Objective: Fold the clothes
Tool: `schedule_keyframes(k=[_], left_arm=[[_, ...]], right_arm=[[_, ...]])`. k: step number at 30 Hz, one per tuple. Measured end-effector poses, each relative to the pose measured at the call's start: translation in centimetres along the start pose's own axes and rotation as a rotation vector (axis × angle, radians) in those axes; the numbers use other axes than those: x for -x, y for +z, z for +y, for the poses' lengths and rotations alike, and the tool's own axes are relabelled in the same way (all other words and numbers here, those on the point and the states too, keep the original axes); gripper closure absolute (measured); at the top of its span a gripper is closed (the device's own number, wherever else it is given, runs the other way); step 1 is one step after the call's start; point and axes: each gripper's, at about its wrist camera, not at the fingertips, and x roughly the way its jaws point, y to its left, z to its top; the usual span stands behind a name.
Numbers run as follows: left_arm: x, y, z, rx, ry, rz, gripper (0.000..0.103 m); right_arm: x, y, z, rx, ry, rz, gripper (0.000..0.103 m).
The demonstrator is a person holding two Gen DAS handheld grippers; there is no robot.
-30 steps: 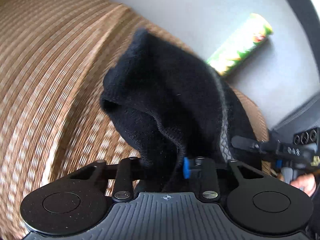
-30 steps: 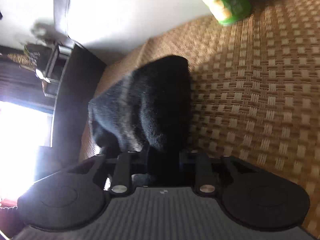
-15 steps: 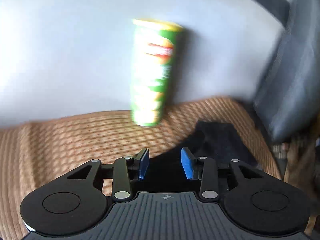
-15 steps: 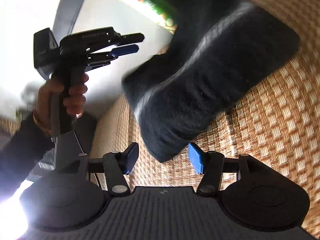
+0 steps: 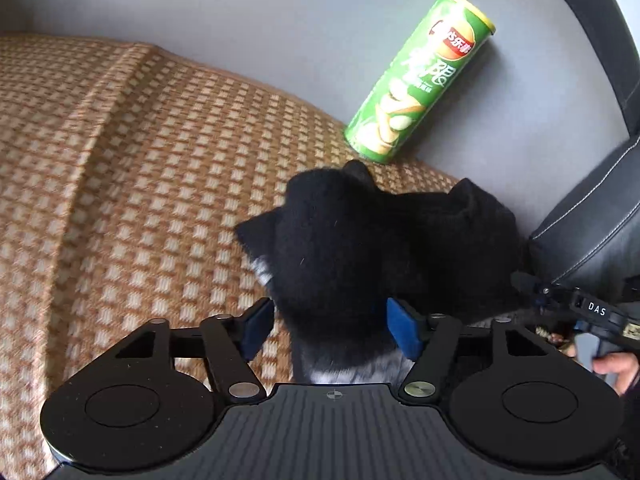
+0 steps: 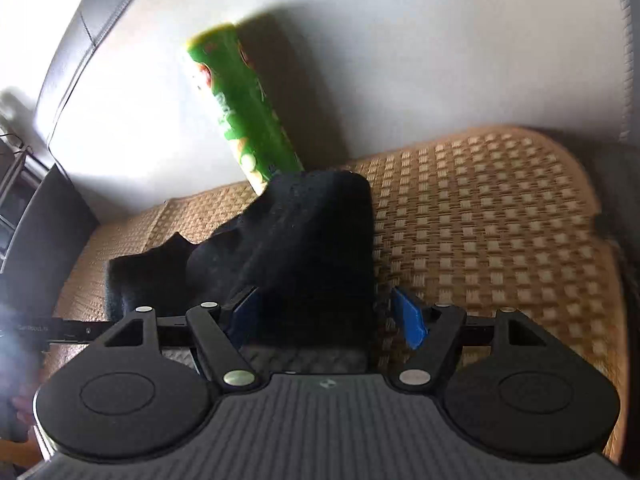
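Observation:
A black knitted garment [image 5: 360, 248] lies bunched on the woven tan mat [image 5: 140, 184], near the back. My left gripper [image 5: 330, 326] is open, its blue pads on either side of the garment's near end. In the right wrist view the same garment [image 6: 312, 248] lies between the open pads of my right gripper [image 6: 326, 316], with a lower flap spreading to the left. The right gripper's tip [image 5: 560, 298] shows at the right edge of the left wrist view, beside the garment.
A green chip can [image 5: 420, 76] stands just behind the garment against the grey backrest [image 5: 240, 20]; it also shows in the right wrist view [image 6: 240, 108]. A dark leather armrest [image 5: 592, 216] rises at the right. The mat stretches far to the left.
A second ago both grippers were shut on the garment and held it up. They then let go, and the garment now lies on the mat between the open jaws of both.

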Motion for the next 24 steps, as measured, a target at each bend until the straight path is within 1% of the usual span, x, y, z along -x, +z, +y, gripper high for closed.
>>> schedule_keyframes(k=[2,3,4,5,6,7,8,9,10,11,12,13,15,18,19,20,21,22,23,24], left_arm=[[-1.1,0.6,0.2,-0.003,0.003,0.022,0.022],[-1.6,0.8,0.3,-0.004,0.005,0.032,0.020],[-2.0,0.9,0.4,0.006,0.006,0.040,0.015],[-2.4,0.9,0.5,0.024,0.007,0.045,0.013],[-2.8,0.8,0.6,0.038,0.005,0.045,0.013],[-3.0,0.7,0.3,0.035,-0.002,0.038,0.014],[-3.2,0.6,-0.1,0.021,-0.012,0.031,0.031],[-3.5,0.5,-0.5,0.007,-0.023,0.024,0.042],[-3.6,0.5,-0.9,-0.001,-0.032,0.018,0.055],[-3.7,0.6,-1.3,-0.004,-0.040,0.015,0.064],[-3.7,0.7,-1.7,-0.010,-0.049,0.007,0.067],[-3.7,1.2,-2.2,-0.021,-0.061,-0.003,0.071],[-3.7,2.4,-3.5,-0.053,-0.091,-0.022,0.073],[-4.8,5.1,-6.1,-0.137,-0.095,-0.058,0.074],[-5.5,6.0,-6.9,-0.162,-0.081,-0.064,0.070],[-6.5,6.6,-7.5,-0.184,-0.047,-0.058,0.058],[-7.7,7.1,-7.9,-0.208,0.001,-0.042,0.046],[-8.8,7.3,-8.0,-0.231,0.057,-0.024,0.042],[-9.0,7.3,-7.7,-0.231,0.081,-0.020,0.042],[-8.7,7.2,-7.2,-0.214,0.079,-0.026,0.042]], right_arm=[[-1.7,0.6,-1.8,-0.075,0.090,0.069,0.023],[-2.5,0.6,-2.4,-0.116,0.115,0.100,0.023],[-3.2,0.5,-2.7,-0.135,0.130,0.118,0.023],[-3.8,0.2,-2.7,-0.139,0.145,0.134,0.022],[-4.4,-0.1,-2.6,-0.142,0.160,0.150,0.023],[-4.8,-0.3,-2.6,-0.144,0.174,0.162,0.027],[-4.7,-0.7,-2.3,-0.143,0.183,0.160,0.034],[-4.7,-0.9,-2.3,-0.163,0.194,0.164,0.046],[-4.6,-1.1,-2.3,-0.182,0.205,0.165,0.055],[-4.1,-1.4,-2.3,-0.197,0.214,0.150,0.059],[-3.5,-1.5,-2.4,-0.212,0.224,0.134,0.064],[-2.4,-1.2,-2.6,-0.220,0.235,0.114,0.066],[-0.7,-1.3,-2.5,-0.211,0.249,0.069,0.067],[0.9,-0.3,-3.6,-0.228,0.256,-0.009,0.067],[1.1,0.2,-4.0,-0.232,0.234,-0.036,0.066],[1.1,0.7,-4.4,-0.230,0.192,-0.057,0.063],[0.6,1.1,-4.6,-0.229,0.141,-0.065,0.048],[-0.4,1.4,-4.7,-0.225,0.094,-0.048,0.032],[-1.2,1.6,-4.7,-0.218,0.049,-0.032,0.029],[-1.5,1.7,-4.4,-0.191,0.015,-0.025,0.029]])
